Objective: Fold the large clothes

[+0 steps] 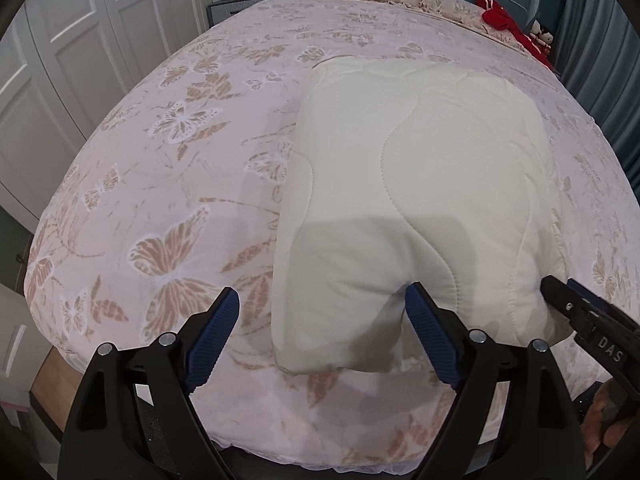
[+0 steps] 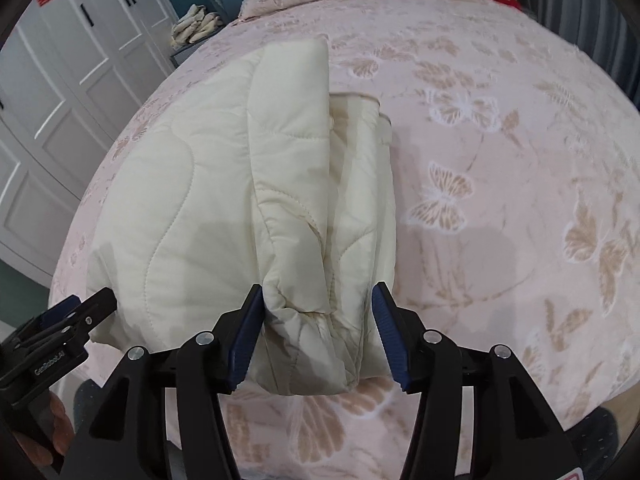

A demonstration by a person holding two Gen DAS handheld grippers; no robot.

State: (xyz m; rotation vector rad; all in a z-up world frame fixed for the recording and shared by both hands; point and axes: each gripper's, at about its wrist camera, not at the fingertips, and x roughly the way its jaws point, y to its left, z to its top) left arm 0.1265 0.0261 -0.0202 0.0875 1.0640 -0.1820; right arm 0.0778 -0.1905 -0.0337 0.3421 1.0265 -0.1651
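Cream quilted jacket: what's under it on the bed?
The cream quilted jacket lies folded on the pink butterfly bedspread. Bedspread shows all around it; whatever lies directly beneath is covered. Both the left gripper and right gripper are open.

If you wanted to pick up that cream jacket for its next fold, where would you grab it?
Probably at the near hem of the jacket, coming from the bed's near edge. There the folded layers bunch into a thick lip between the open right gripper. The open left gripper could take the other near corner, which overhangs slightly.
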